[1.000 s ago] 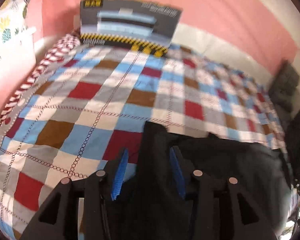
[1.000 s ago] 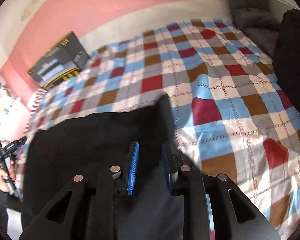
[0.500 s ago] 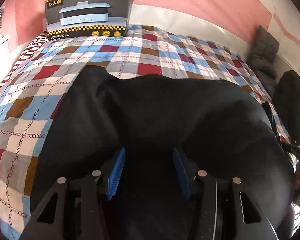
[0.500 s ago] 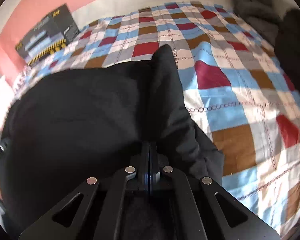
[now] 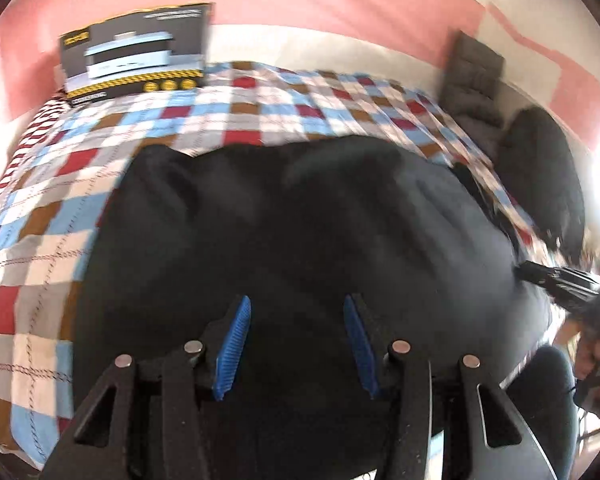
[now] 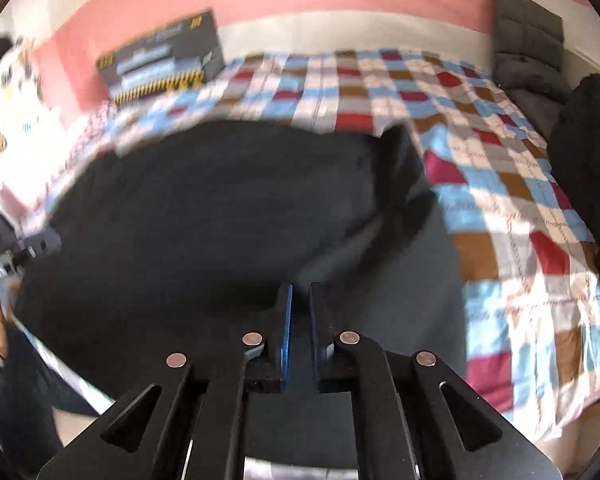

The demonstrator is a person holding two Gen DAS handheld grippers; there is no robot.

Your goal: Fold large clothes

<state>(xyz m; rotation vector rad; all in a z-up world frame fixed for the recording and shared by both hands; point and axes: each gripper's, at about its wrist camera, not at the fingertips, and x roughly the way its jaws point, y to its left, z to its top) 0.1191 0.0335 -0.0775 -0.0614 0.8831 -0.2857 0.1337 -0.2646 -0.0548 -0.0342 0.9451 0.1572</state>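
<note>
Right wrist view: my right gripper [image 6: 299,320] is pinching the black garment [image 6: 204,216] near its edge; my left gripper [image 5: 294,344] is standing half open above the cloth, gripping nothing. Beyond, the garment is lying spread across the checked bedspread [image 6: 512,184]; no finished fold is showing yet, so folding remains.

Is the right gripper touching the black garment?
Touching. Right wrist view: the right gripper has its jaws pinched on a fold of the black garment.
</note>
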